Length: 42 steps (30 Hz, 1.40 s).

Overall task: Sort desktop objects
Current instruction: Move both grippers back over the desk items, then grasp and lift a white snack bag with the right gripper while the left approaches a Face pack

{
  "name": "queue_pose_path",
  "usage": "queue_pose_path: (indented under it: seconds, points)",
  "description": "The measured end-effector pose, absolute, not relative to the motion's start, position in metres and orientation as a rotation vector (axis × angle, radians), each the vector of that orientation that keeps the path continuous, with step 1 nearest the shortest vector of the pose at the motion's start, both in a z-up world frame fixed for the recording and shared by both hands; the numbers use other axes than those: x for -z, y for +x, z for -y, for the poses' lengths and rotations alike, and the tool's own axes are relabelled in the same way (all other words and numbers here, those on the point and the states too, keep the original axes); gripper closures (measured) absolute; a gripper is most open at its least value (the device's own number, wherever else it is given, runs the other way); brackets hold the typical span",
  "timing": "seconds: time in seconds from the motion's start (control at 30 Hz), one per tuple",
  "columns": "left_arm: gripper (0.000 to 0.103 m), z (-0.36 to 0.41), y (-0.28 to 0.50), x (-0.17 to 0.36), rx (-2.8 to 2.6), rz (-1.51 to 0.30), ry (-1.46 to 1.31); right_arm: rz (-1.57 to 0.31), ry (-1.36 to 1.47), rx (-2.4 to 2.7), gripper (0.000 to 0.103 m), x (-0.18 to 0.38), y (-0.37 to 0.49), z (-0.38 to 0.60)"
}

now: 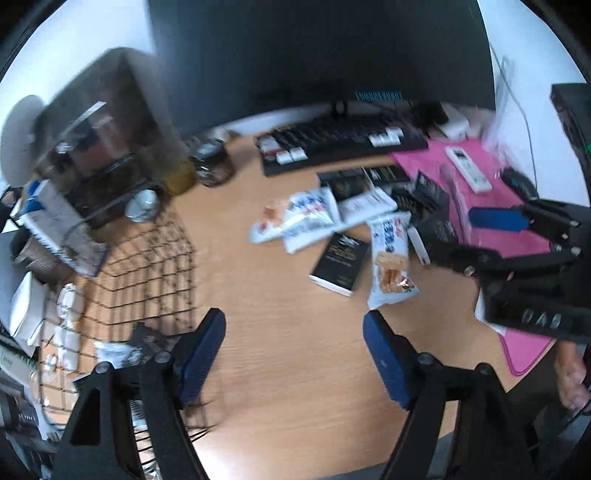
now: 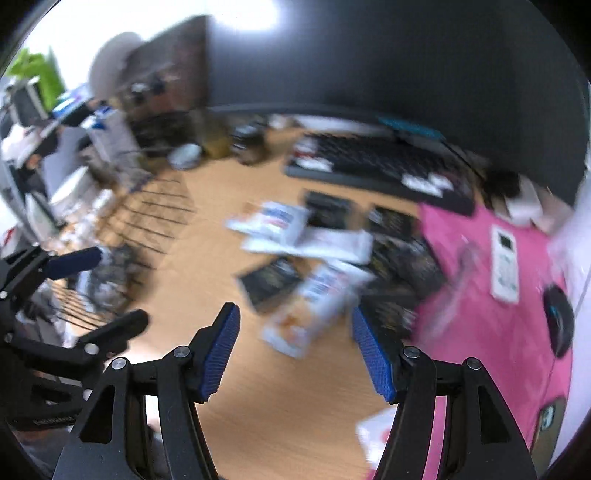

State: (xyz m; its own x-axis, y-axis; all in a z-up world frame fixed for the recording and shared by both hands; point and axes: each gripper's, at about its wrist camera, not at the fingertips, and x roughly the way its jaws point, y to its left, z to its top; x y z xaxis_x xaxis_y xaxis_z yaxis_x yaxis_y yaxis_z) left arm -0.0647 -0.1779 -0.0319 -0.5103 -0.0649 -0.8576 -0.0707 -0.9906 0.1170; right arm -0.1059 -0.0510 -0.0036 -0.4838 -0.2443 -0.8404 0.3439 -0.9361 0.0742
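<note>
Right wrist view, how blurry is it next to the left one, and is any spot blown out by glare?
Right wrist view: heavy motion smear; the snack packets and keyboard are streaked, only the right gripper is crisp, and a white patch at top is blown out. Left wrist view: milder blur; a black packet is outlined though its print is unreadable; fisheye bends the monitor edges.
</note>
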Motion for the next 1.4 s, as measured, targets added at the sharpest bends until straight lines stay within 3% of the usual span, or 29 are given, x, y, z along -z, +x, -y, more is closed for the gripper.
queue_pose_path:
  seconds: [0.23,0.53,0.73,0.97,1.07,1.13,1.2,1.4]
  points:
    - [0.024,0.168,-0.107,0.064,-2.683,-0.235,-1.612,-0.015,1.447,2.353,0.040,0.038,-0.119,0.028]
    - [0.024,0.194,-0.121,0.081,-2.691,-0.174,-1.682,0.346,1.565,2.192,0.040,0.074,-0.155,0.038]
    - [0.024,0.207,-0.125,0.089,-2.684,-0.145,-1.698,0.320,1.582,2.255,0.040,0.087,-0.172,0.055]
    - [0.023,0.204,-0.136,0.100,-2.649,-0.135,-1.719,0.091,1.590,2.277,0.040,0.089,-0.176,0.073]
    - [0.023,0.201,-0.139,0.104,-2.640,-0.132,-1.726,0.044,1.588,2.287,0.044,0.089,-0.173,0.072]
    - [0.023,0.198,-0.140,0.105,-2.641,-0.150,-1.724,-0.003,1.589,2.278,0.060,0.090,-0.170,0.071]
    - [0.023,0.195,-0.143,0.107,-2.639,-0.163,-1.717,0.007,1.592,2.238,0.065,0.092,-0.165,0.064]
    - [0.023,0.180,-0.151,0.113,-2.621,-0.225,-1.715,0.032,1.600,2.225,0.073,0.089,-0.150,0.038]
